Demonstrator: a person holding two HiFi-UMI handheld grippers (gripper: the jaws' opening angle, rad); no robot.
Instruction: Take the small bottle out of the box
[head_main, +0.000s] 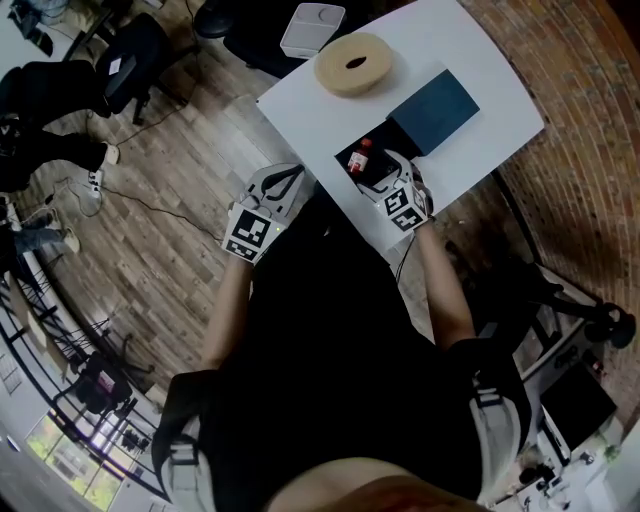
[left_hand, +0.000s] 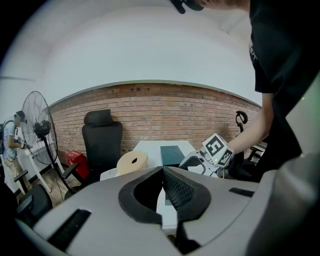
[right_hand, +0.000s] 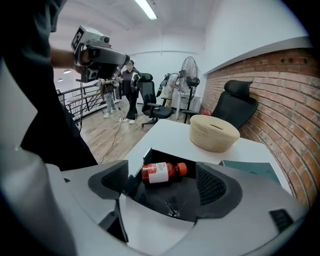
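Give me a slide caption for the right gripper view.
Right claw, jaws apart, lined up on the small red bottle lying on its side in the open black box.

Red brick wall (left_hand: 150, 112) behind white table (head_main: 480, 70), plain white wall above. Wood-plank floor (head_main: 170, 200). Black high-back office chair (left_hand: 102, 142) against the brick, pedestal fan (left_hand: 37, 132) left of it, red obj (left_hand: 77, 160) on floor btwn them. Ceiling tube light (right_hand: 147, 9) is on. Metal railing (right_hand: 85, 92) on far side, people (right_hand: 127, 75) standing nr it.
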